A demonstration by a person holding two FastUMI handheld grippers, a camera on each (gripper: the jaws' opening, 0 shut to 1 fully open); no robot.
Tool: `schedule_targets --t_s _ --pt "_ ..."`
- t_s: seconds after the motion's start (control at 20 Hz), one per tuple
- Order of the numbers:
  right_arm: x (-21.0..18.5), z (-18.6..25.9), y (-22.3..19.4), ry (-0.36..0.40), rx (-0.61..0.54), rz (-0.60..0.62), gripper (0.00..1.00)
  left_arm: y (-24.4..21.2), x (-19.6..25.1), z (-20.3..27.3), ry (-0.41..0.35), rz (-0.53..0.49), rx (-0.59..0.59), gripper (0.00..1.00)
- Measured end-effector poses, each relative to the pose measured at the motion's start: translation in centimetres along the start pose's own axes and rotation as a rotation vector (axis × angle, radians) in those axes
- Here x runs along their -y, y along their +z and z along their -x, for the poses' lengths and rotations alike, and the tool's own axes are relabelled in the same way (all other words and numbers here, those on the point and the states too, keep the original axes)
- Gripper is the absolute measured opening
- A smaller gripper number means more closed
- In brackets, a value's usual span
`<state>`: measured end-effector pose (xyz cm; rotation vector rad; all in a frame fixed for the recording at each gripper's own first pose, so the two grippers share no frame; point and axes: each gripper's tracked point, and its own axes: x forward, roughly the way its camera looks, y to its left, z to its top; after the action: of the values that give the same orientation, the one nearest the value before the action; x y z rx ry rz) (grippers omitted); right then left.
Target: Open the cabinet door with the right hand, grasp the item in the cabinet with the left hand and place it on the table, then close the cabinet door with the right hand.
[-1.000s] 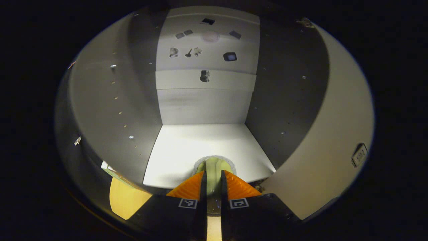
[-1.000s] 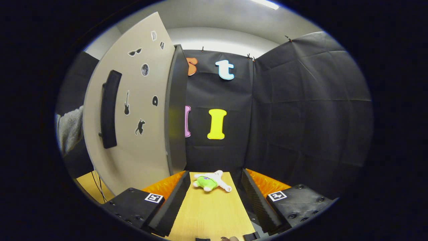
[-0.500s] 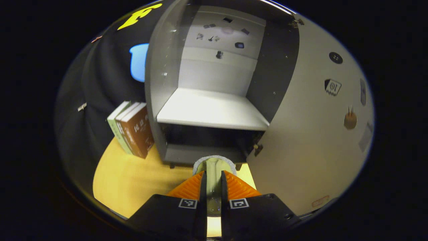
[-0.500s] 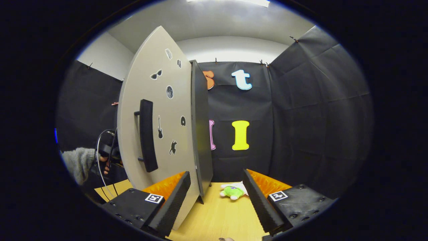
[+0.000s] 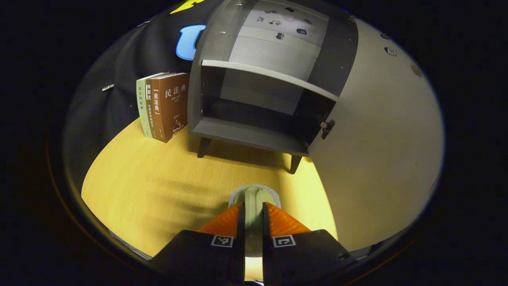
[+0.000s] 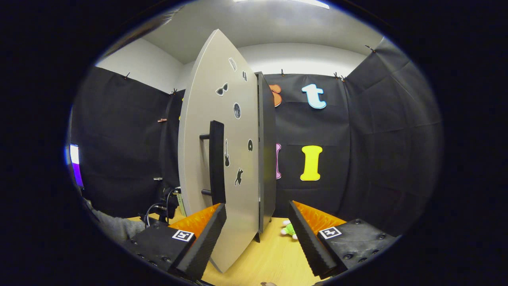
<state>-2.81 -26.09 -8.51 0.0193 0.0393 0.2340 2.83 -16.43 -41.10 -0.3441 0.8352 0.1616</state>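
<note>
Between the fingers of the left hand-held gripper (image 5: pixel 253 222) sits a pale green item (image 5: pixel 254 198) w/ a grey rim, pinched from both sides, held over the bench (image 5: pixel 158 190). Far of it stands the cabinet (image 5: pixel 254 131), shelves bare, door (image 5: pixel 377 151) swung wide at right. Books (image 5: pixel 162 105) stand upright just left of the cabinet. Right hand-held gripper (image 6: pixel 256 234) is spread, gripping nothing, near the door's edge; black handle (image 6: pixel 217 163) faces it. Plush toy (image 6: pixel 289 229) lies on the bench behind.
</note>
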Motion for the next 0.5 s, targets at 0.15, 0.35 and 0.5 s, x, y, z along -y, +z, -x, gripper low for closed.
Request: schedule_targets --t_s 0.15,0.35,0.5 --pt "-0.4 0.0 -0.5 -0.006 -0.025 0.005 0.98 -3.4 -0.8 -2.1 0.003 0.003 -0.044 0.21" --pt "-1.6 -0.3 -0.2 0.002 -0.024 0.014 0.98 -7.0 -1.7 -4.0 0.027 -0.043 -0.071 0.23" --pt "-2.4 -0.6 -0.3 0.005 -0.034 0.044 0.98 -8.8 -1.7 -4.9 0.013 -0.038 -0.098 0.26"
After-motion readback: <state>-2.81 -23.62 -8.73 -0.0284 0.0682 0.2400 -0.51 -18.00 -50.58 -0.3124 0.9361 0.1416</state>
